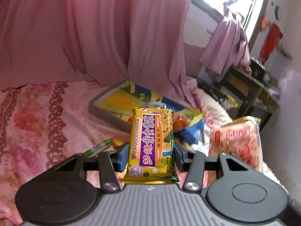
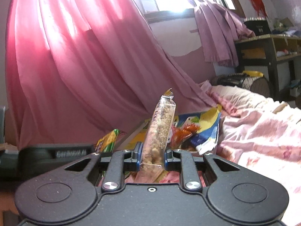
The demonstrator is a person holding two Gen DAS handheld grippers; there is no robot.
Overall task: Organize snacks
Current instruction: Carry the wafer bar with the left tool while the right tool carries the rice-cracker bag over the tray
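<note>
Yellow cracker pack [image 1: 150, 146] clamped in left fingers [image 1: 124, 156]; clear snack bar [image 2: 160, 131] clamped upright in right fingers [image 2: 137, 156]; both above bedspread [image 1: 37, 116].

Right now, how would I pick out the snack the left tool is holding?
Start at the pink floral bedspread with the grey tray on it. In front of the tray, the left tool grips a flat yellow biscuit packet. Its purple band of Chinese characters sets it apart from the red-patterned bag beside it.
</note>
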